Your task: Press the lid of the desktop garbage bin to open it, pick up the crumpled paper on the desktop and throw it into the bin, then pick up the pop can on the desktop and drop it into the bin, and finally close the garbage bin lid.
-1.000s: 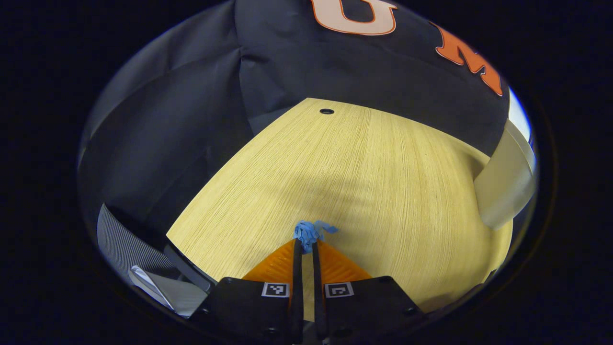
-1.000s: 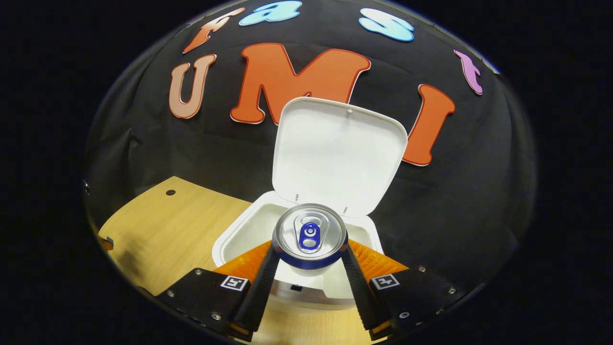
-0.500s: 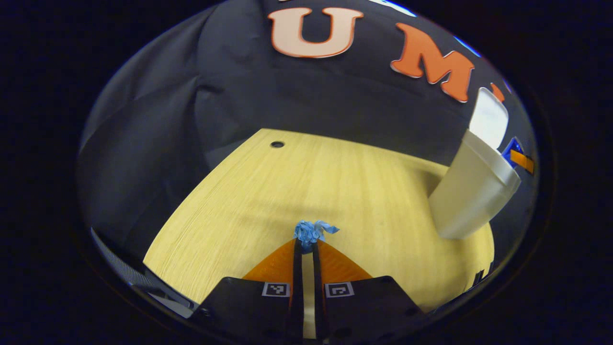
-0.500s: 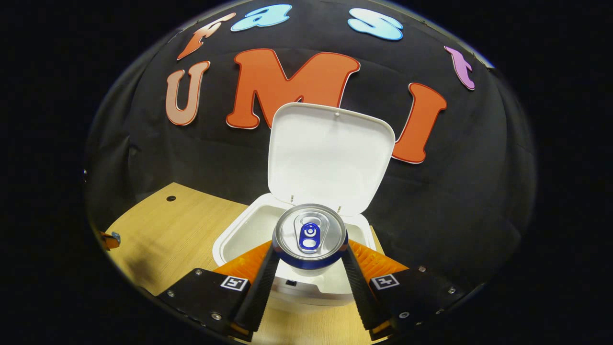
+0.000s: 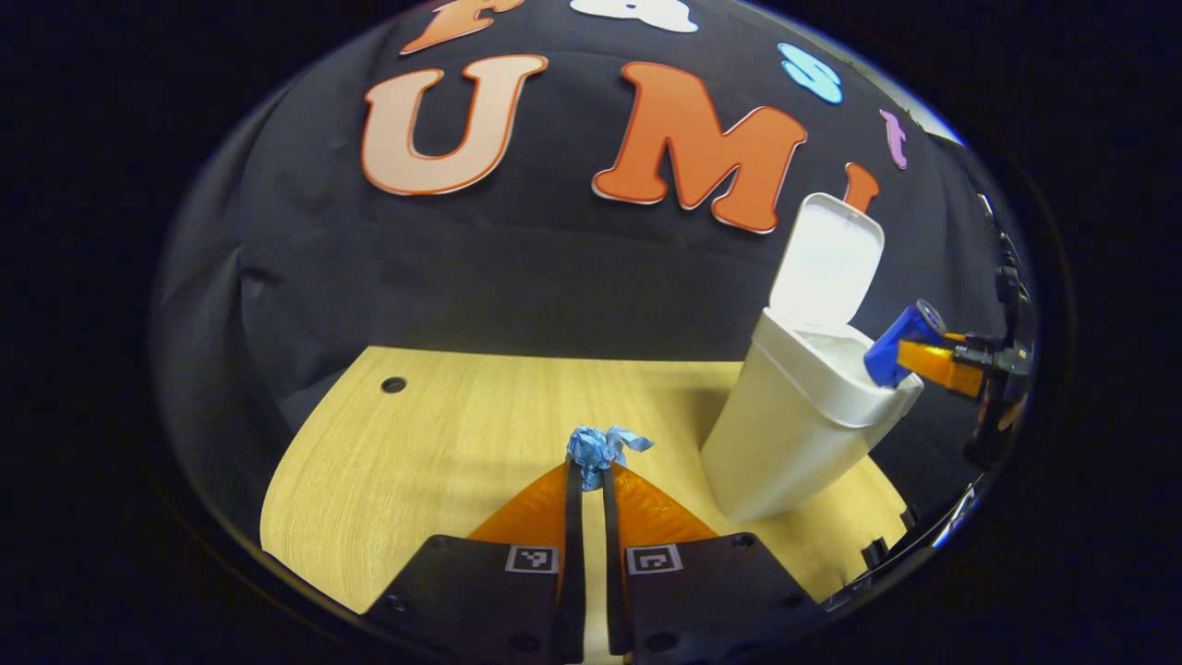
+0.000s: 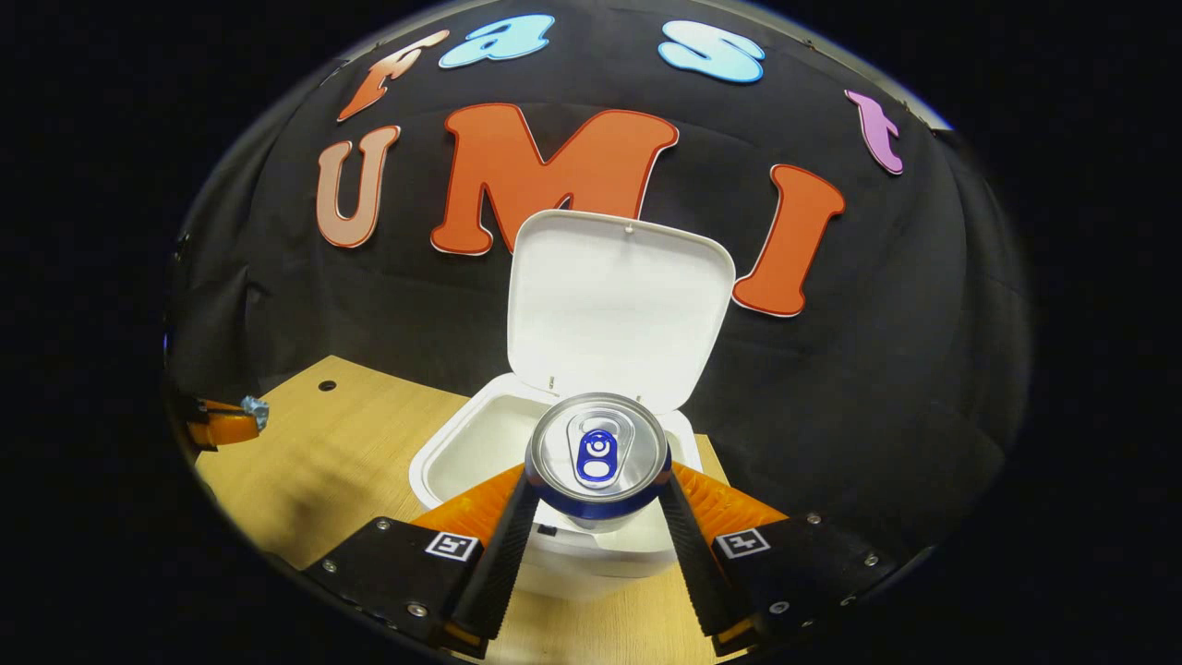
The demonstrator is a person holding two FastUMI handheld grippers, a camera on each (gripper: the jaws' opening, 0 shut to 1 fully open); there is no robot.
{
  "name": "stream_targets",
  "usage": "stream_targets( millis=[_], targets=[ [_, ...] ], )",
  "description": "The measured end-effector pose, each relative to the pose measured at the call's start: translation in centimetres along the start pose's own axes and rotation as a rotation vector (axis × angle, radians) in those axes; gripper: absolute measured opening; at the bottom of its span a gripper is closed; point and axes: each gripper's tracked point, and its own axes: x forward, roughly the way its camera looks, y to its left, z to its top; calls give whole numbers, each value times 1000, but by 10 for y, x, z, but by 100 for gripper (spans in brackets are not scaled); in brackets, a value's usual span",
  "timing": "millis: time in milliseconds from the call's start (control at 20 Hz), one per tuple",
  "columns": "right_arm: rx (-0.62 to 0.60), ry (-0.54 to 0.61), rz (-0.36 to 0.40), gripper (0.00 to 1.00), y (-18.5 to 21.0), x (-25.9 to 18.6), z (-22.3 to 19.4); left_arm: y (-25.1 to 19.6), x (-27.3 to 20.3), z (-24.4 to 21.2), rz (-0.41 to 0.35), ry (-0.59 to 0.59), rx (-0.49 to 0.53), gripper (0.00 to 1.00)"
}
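Note:
In the left gripper view my left gripper (image 5: pixel 591 466) is shut on a blue crumpled paper (image 5: pixel 598 446), held above the wooden desktop (image 5: pixel 443 443). To the right stands the white bin (image 5: pixel 794 425) with its lid (image 5: pixel 826 263) raised. In the right gripper view my right gripper (image 6: pixel 596 489) is shut on a blue pop can (image 6: pixel 596 457), top facing the camera, held over the bin's open mouth (image 6: pixel 480 443) in front of the upright lid (image 6: pixel 614 305). The can (image 5: pixel 900 342) and right gripper (image 5: pixel 951 365) also appear at the bin's rim in the left gripper view.
A small round hole (image 5: pixel 393 384) sits near the desktop's far left corner. The black cloth wall stands close behind the bin. The left gripper (image 6: pixel 222 425) with the paper (image 6: pixel 254 409) shows at the left edge of the right gripper view.
The left gripper has risen and turned toward the bin, bringing bin, lid and can into its view. The right gripper has drawn back slightly, still holding the can.

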Motion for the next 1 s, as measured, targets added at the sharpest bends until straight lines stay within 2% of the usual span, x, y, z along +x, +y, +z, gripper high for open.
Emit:
stream_targets(
  millis=[200,450,800,1000],
  targets=[
    [8,-4,-10,78,-6,-7,0,-48,16,40,-102,-66,38,13],
    [17,-17,-28,78,-15,-17,3,-103,40,68,-211,-115,82,14],
    [34,-28,-61,78,-31,-24,4,-189,67,87,-374,-137,122,13],
    [47,-35,-78,78,-40,-27,7,-227,84,84,-439,-118,139,13]
  ],
)
